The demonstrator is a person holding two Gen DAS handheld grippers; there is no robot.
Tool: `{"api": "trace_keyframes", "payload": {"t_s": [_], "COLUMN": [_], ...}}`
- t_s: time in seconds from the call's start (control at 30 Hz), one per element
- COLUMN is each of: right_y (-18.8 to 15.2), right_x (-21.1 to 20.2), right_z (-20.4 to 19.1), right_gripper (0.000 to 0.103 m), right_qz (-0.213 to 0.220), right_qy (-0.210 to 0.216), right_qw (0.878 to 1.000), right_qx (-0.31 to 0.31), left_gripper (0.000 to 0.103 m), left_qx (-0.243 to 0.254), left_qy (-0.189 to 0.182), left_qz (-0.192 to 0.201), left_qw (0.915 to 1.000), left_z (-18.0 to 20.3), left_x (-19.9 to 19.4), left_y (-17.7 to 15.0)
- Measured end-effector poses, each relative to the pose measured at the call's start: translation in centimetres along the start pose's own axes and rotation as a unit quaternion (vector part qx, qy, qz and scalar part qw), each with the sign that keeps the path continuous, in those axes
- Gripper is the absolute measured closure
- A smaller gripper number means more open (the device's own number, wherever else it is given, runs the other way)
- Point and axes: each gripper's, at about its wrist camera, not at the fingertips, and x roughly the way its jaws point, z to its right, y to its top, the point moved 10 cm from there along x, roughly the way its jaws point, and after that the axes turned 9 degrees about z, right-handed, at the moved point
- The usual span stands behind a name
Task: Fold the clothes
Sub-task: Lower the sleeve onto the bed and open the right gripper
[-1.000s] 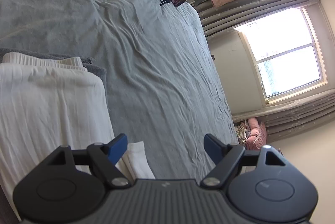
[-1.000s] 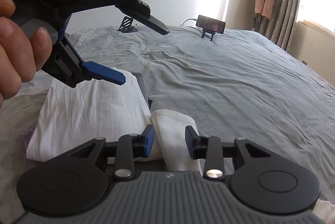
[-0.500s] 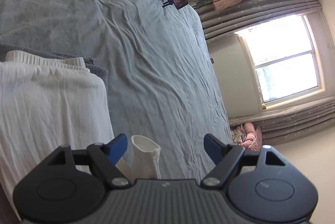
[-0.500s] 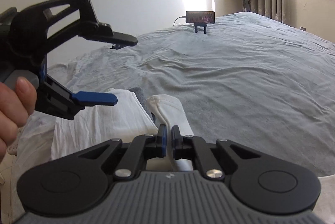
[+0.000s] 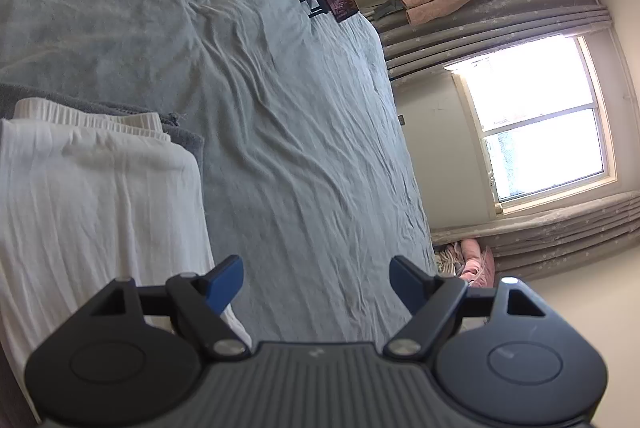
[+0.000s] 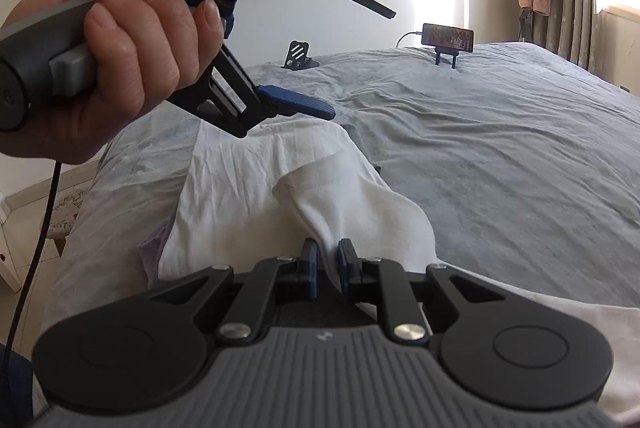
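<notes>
My right gripper (image 6: 327, 262): jaws pinched on a fold of a white garment (image 6: 360, 195), which rises from the bed (image 6: 500, 155); its lower part is hidden under the gripper body. My left gripper (image 6: 360, 63): held in my left hand (image 6: 132, 55) above the bed, jaws wide apart, nothing between them. White folded pile (image 5: 92, 211): on the bed's left, cut off by the frame edge. Phone (image 6: 448, 36) on a stand at the far edge; screen too small to read.
</notes>
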Motion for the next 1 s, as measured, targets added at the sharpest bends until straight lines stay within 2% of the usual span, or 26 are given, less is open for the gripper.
{"api": "trace_keyframes", "payload": {"t_s": [0.2, 0.23, 0.27, 0.33, 0.5, 0.67, 0.77, 0.87, 1.0], "right_y": [0.4, 0.5, 0.6, 0.3, -0.6, -0.2, 0.1, -0.5, -2.0], "right_x": [-1.2, -1.4, -1.5, -1.2, -0.9, -2.1, -3.1, -4.7, -7.9], "right_z": [0.3, 0.3, 0.1, -0.4, -1.8, -2.2, -0.9, 2.5, 8.4], "right_gripper": [0.082, 0.08, 0.071, 0.065, 0.065, 0.065, 0.065, 0.065, 0.065], "right_qz": [0.014, 0.019, 0.02, 0.013, -0.005, 0.001, 0.004, -0.002, 0.0], "right_qy": [0.01, 0.013, 0.022, 0.035, 0.05, 0.06, 0.029, -0.028, -0.105], "right_qw": [1.0, 1.0, 0.999, 0.999, 0.999, 0.998, 0.999, 0.998, 0.986], "right_qx": [0.011, 0.016, 0.024, 0.026, 0.011, 0.019, 0.031, 0.058, 0.126], "left_gripper": [0.023, 0.023, 0.023, 0.023, 0.023, 0.023, 0.023, 0.023, 0.023], "left_qx": [0.001, 0.002, 0.002, 0.003, 0.002, 0.001, 0.001, 0.006, 0.018], "left_qy": [0.001, 0.001, 0.001, 0.001, 0.003, 0.003, 0.002, -0.003, -0.014], "left_qz": [0.001, 0.001, 0.001, 0.001, 0.002, 0.001, 0.0, -0.002, -0.011], "left_qw": [1.0, 1.0, 1.0, 1.0, 1.0, 1.0, 1.0, 1.0, 0.9997], "left_z": [0.1, 0.1, 0.1, 0.1, 0.0, 0.0, 0.0, 0.2, 0.9], "left_x": [0.0, 0.0, 0.0, 0.0, 0.0, 0.0, 0.0, -0.1, 0.0], "left_y": [0.1, 0.0, 0.0, 0.0, 0.1, 0.1, 0.1, -0.2, -0.8]}}
